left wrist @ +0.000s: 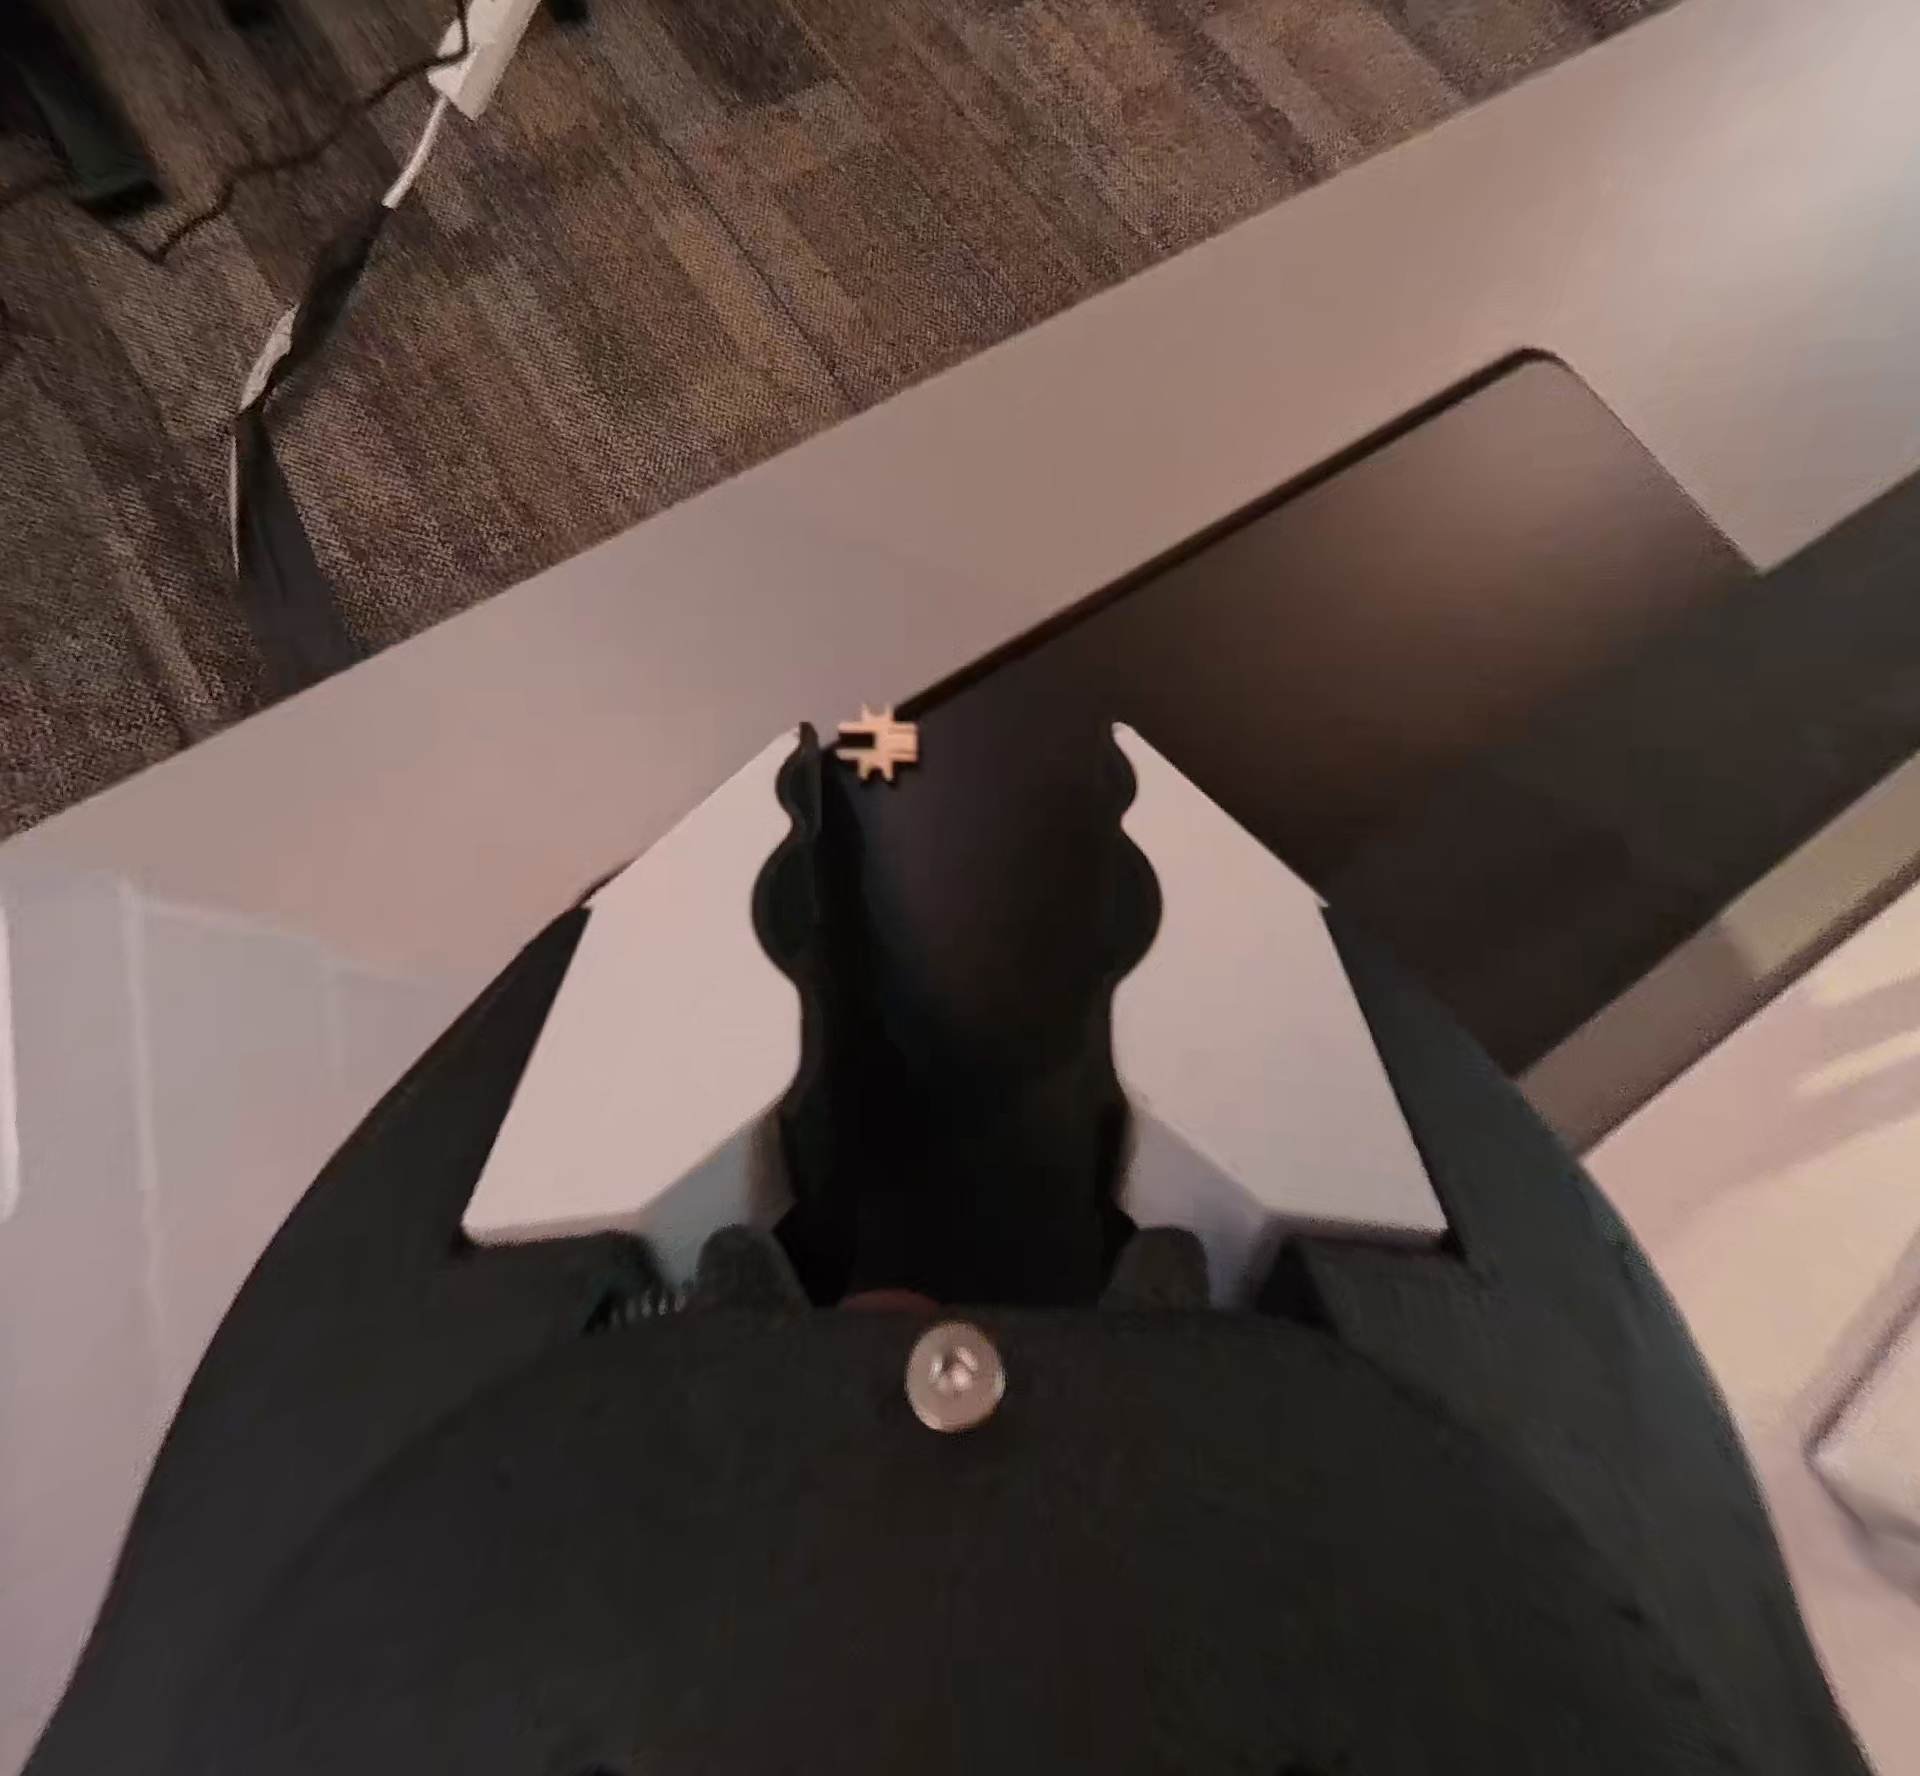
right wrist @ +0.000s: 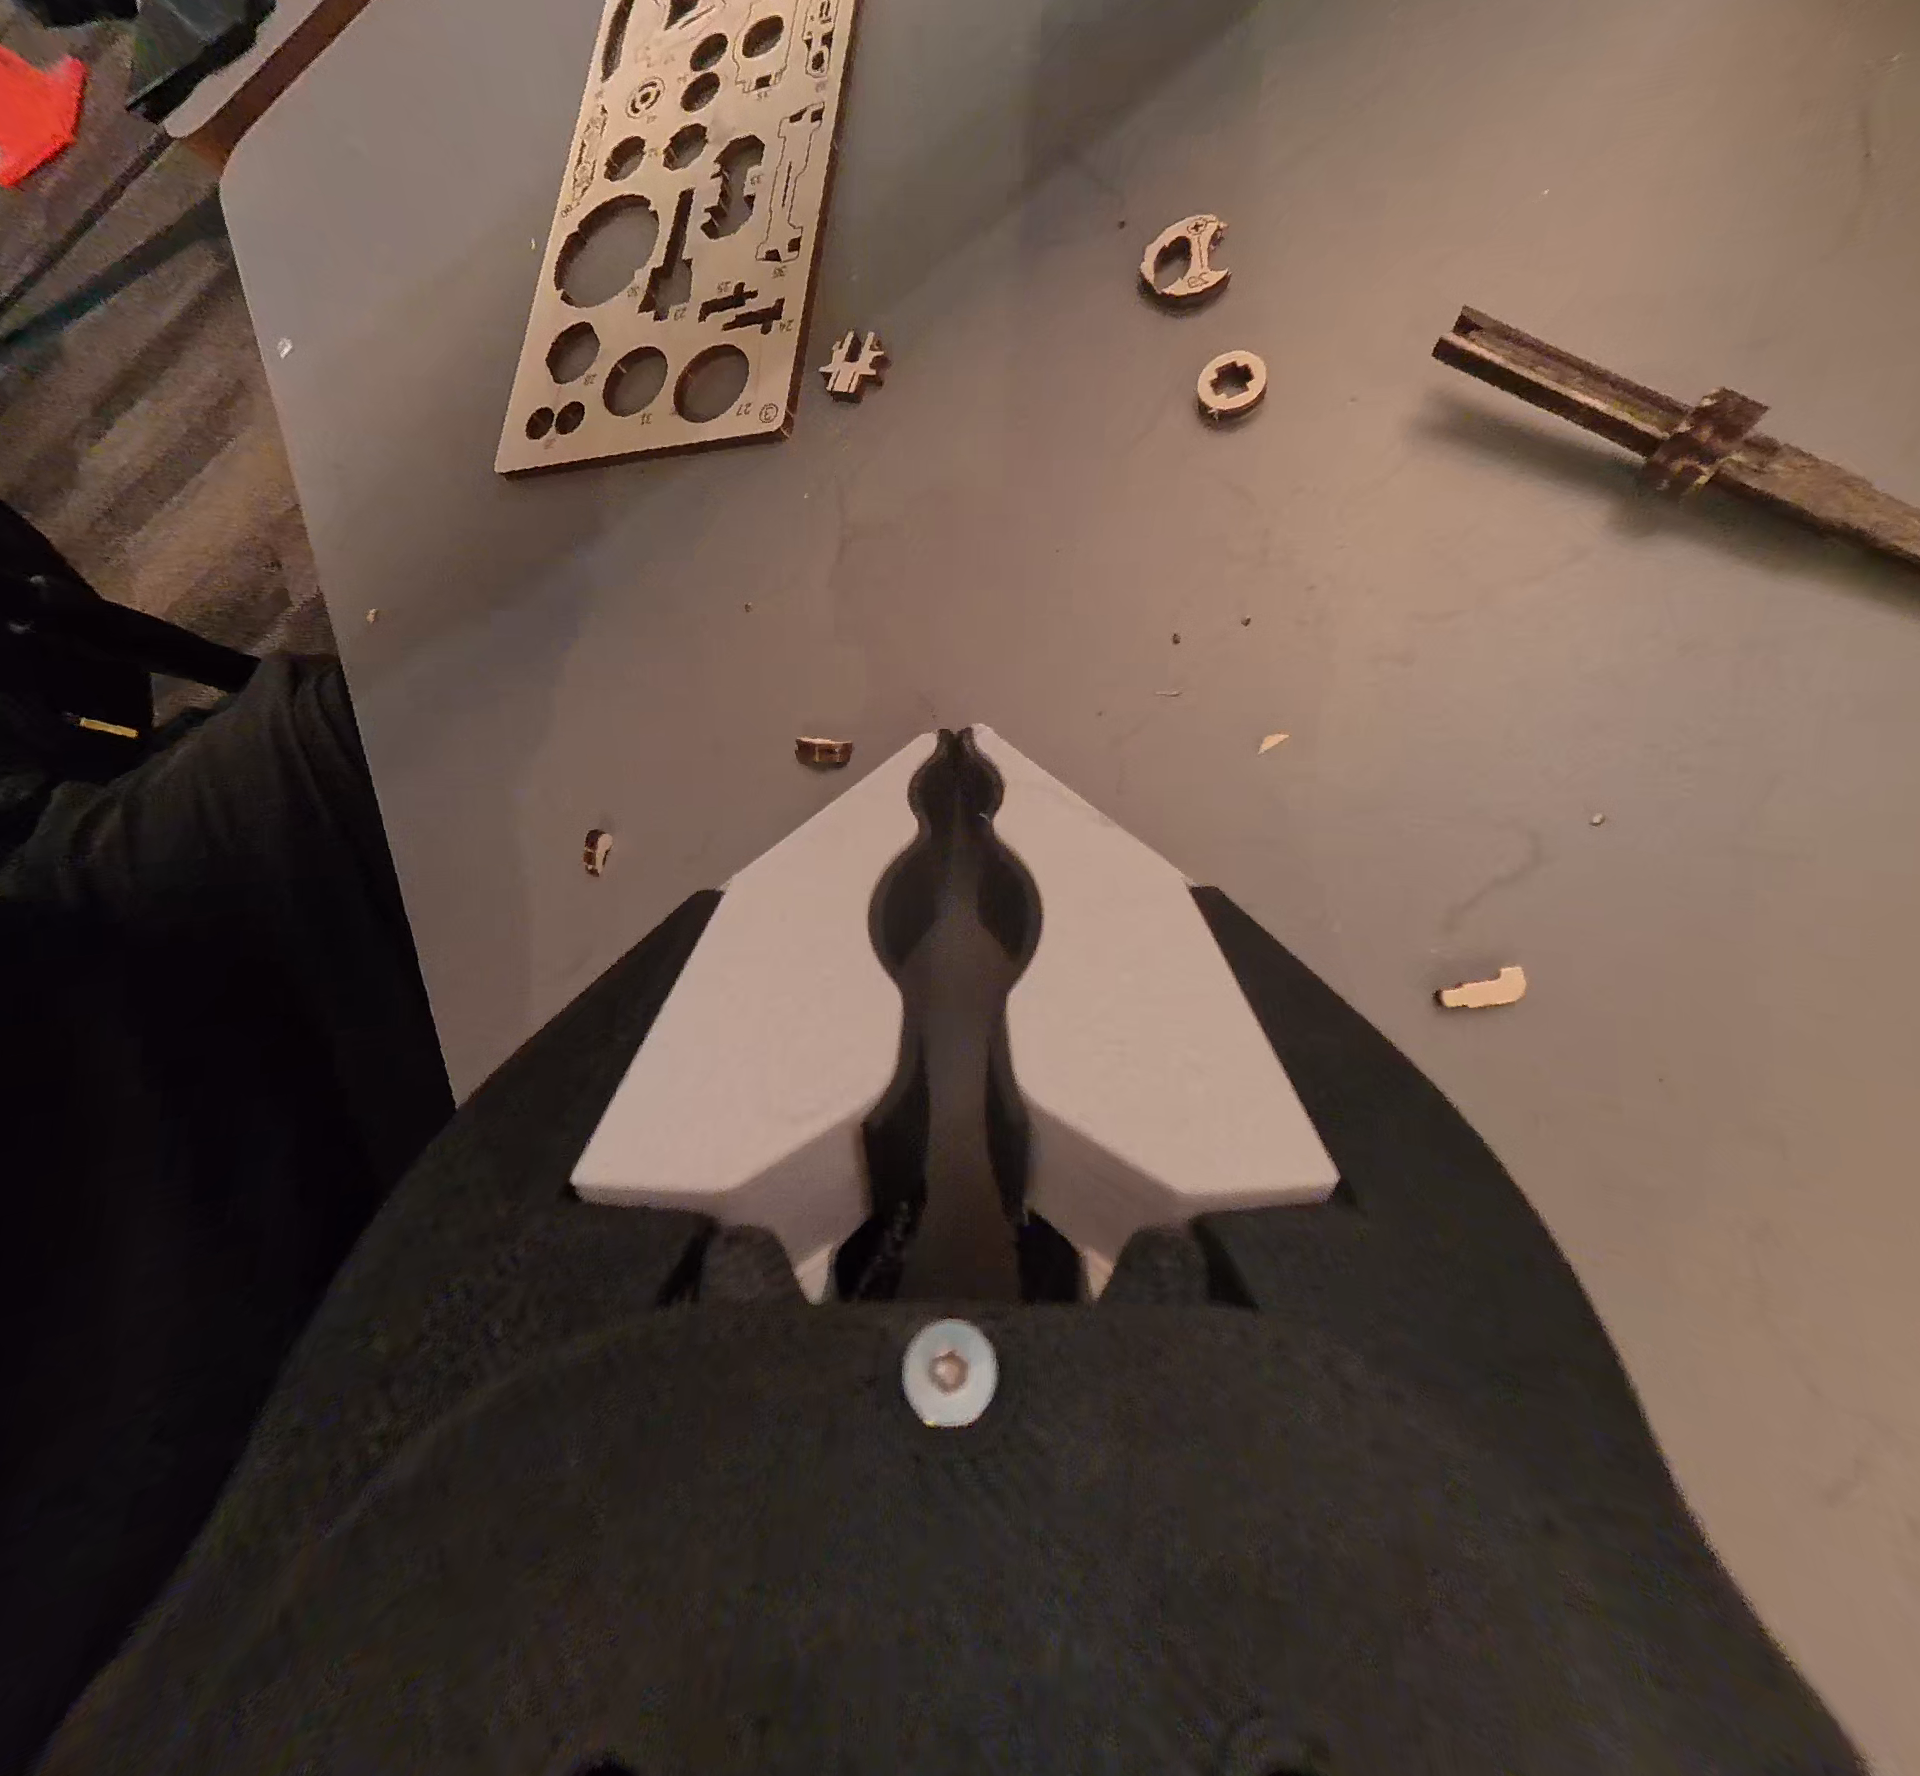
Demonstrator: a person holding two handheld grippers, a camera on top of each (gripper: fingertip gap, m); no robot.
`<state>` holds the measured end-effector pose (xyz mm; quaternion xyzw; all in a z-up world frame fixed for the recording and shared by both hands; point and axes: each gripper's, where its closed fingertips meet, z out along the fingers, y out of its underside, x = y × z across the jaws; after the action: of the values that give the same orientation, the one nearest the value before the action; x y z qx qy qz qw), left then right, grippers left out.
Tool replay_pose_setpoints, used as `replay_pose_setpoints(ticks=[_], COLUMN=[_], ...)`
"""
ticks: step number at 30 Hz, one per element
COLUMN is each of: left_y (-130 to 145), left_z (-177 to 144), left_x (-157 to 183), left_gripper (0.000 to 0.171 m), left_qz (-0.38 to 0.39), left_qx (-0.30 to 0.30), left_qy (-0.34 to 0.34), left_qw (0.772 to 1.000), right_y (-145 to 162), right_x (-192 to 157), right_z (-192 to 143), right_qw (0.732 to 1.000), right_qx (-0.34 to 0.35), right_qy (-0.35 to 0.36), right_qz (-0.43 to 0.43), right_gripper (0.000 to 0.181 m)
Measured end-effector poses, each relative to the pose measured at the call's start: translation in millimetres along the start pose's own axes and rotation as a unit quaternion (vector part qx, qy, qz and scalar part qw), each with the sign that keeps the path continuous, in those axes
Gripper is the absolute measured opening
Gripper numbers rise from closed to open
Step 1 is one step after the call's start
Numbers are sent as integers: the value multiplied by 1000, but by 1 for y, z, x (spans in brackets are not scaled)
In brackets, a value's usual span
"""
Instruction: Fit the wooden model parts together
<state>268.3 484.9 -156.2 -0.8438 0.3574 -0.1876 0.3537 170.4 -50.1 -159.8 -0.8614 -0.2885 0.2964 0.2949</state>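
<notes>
The left gripper (left wrist: pixel 956 739) is holding its fingers spread wide apart; a small toothed wooden piece (left wrist: pixel 883 742) is sitting against the tip of the finger (left wrist: pixel 805 770) at centre frame, touching that one finger only, and whether it is resting on the surface behind cannot be told. Behind it a dark mat (left wrist: pixel 1403 687) is lying on the pale bench (left wrist: pixel 727 583), with carpeted floor (left wrist: pixel 623 220) filling the upper left.

The right gripper (right wrist: pixel 961 737) is keeping its fingers clenched tip to tip with nothing between them, hovering over the grey bench (right wrist: pixel 1039 531). The punched wooden sheet (right wrist: pixel 696 188) is lying at upper left, a toothed wooden part (right wrist: pixel 854 365) just beside its lower right corner. A wooden ring (right wrist: pixel 1231 384) and a curved wooden part (right wrist: pixel 1184 259) are lying right of centre, a dark slotted bar (right wrist: pixel 1662 438) at the right edge. Small offcuts (right wrist: pixel 1481 988) are lying scattered nearer the fingers.
</notes>
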Motion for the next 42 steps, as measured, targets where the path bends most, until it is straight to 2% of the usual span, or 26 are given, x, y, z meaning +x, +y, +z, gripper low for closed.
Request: replay_pose_setpoints(ticks=[8,10,18,22,27,31,36,38,40,42], left_y=[-6,-4,-3,-3,-7,-20,-26,-21,-14,-11], left_z=[11,12,10,1,-21,-46,-75,-77,-68,-56], left_x=[-9,-4,-2,8,18,25,38,36,24,14], left_gripper=[24,0,0,0,0,0,0,0,0,0], left_qz=[-6,0,9,-6,-41,-82,-120,-89,-51,-33], left_qx=[-6,-13,-12,3,40,75,71,58,41,36], left_qy=[21,40,44,75,114,160,215,178,117,85], left_qw=[1000,999,999,997,992,981,967,978,991,995], right_y=[0,0,0,0,0,0,0,0,1,1], right_x=[-1,-1,-1,-2,-3,-3,-3,-3,-4,-5], right_z=[0,0,0,0,0,0,0,0,0,0], right_qw=[1000,1000,1000,1000,1000,1000,1000,1000,1000,1000], right_qx=[-1,-1,-1,-2,-3,-4,-4,-5,-6,-6], right_qy=[-8,-10,-14,-17,-23,-24,-27,-28,-29,-29], right_qz=[6,6,9,11,11,11,13,12,10,8], right_gripper=[0,0,0,0,0,0,0,0,0,0])
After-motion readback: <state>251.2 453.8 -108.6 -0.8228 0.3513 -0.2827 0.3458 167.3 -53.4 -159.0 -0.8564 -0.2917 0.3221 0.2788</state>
